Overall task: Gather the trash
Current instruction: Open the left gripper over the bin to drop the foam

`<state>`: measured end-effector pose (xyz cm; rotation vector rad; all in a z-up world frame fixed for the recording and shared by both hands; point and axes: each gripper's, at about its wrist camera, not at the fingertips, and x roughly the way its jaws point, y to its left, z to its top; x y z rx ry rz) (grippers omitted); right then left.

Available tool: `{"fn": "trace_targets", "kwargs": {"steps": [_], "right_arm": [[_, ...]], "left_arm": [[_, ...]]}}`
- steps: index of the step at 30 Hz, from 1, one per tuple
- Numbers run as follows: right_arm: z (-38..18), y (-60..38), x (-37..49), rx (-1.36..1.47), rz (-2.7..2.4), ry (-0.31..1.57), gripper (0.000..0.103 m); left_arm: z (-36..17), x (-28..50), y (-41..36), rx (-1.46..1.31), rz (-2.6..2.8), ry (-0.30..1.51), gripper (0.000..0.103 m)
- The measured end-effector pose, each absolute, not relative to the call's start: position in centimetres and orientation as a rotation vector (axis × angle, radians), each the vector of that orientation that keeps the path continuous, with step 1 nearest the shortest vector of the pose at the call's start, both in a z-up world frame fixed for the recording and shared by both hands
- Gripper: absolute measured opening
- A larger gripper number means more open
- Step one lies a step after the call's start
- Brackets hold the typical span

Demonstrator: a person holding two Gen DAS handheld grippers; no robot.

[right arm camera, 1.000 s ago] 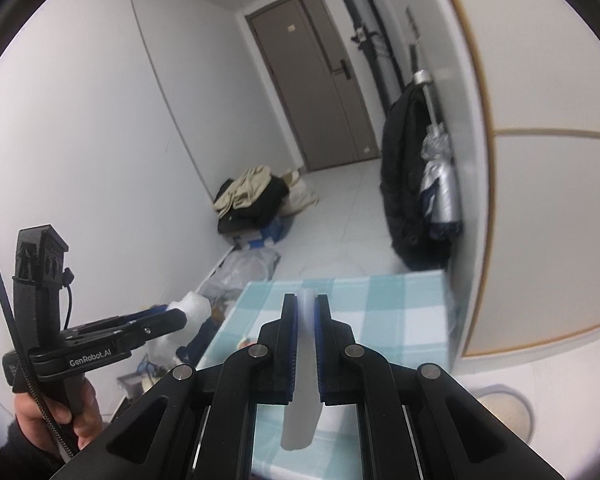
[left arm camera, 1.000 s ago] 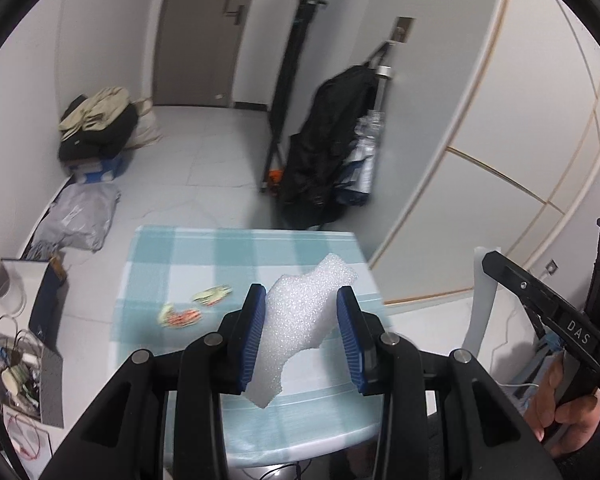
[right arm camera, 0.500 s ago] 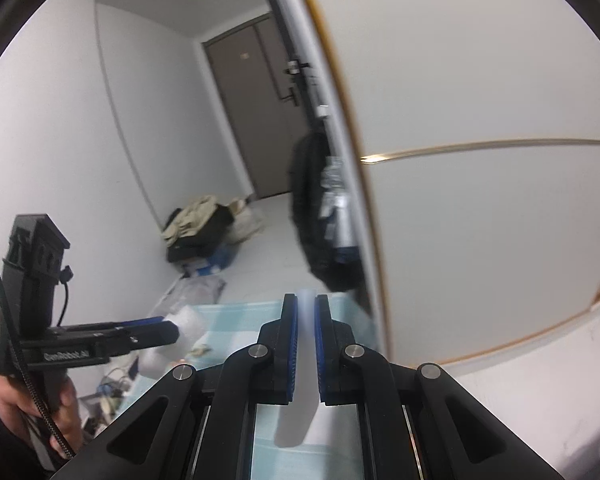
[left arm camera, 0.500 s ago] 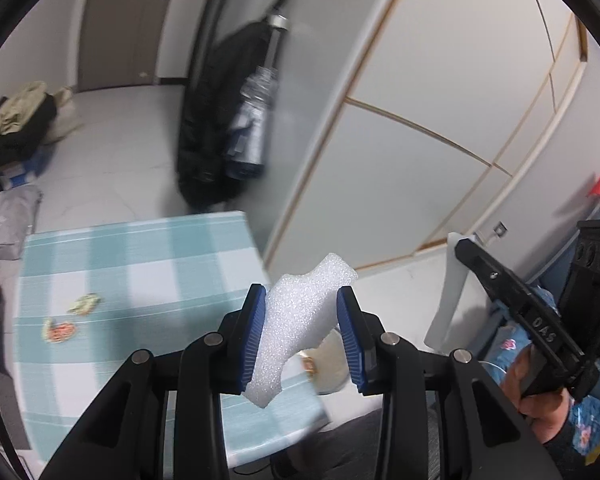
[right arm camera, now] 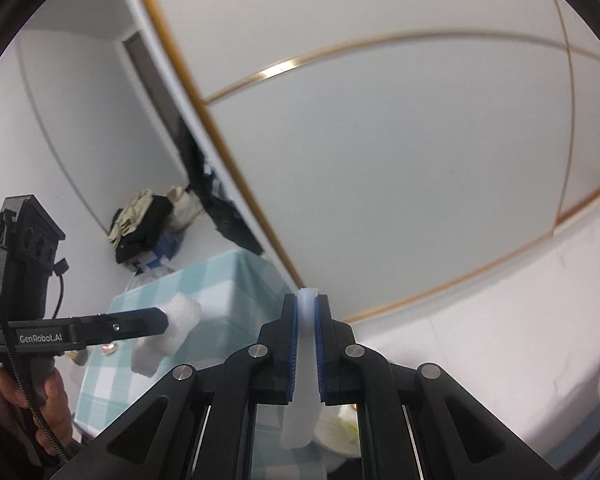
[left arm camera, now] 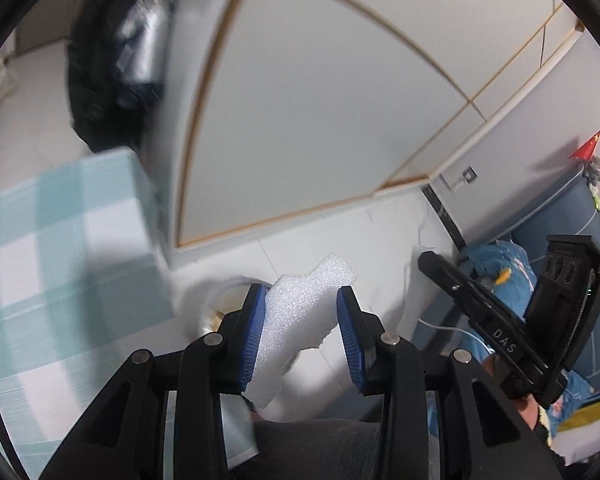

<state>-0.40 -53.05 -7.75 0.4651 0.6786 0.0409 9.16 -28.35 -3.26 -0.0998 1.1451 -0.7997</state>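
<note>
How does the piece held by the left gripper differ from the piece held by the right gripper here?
The foam chunk in the left gripper is thick and irregular, with a notched top edge; the white strip in the right gripper is thin and flat.
The chunk keeps the left jaws wide apart; the strip leaves the right jaws nearly closed.
The chunk shows a coarse bubbly texture; the strip looks smooth.
Both are white, clamped, and hang below the pads.

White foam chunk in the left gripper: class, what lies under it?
Beneath the white foam chunk in the left gripper lies pale floor and part of a round white bin rim. The foam and fingers cover most of the bin's opening, so its contents are hidden.
</note>
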Motion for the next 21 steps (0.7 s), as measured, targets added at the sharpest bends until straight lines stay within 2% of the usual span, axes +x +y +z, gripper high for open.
{"fn": "trace_targets", "kwargs": {"steps": [10,21], "right_arm": [[-17.3,-54.9,2.8,0.604,0.061,0.85,0.008],[-25.7,-54.3,4.4,0.683,0.122,0.992,0.015]], "left_arm": [[-9.4,10.9,-32.0,-0.106,-0.804,1.324,0.031],[-13.9,12.4,-34.6,-0.097,-0.761,1.457,0.031]]}}
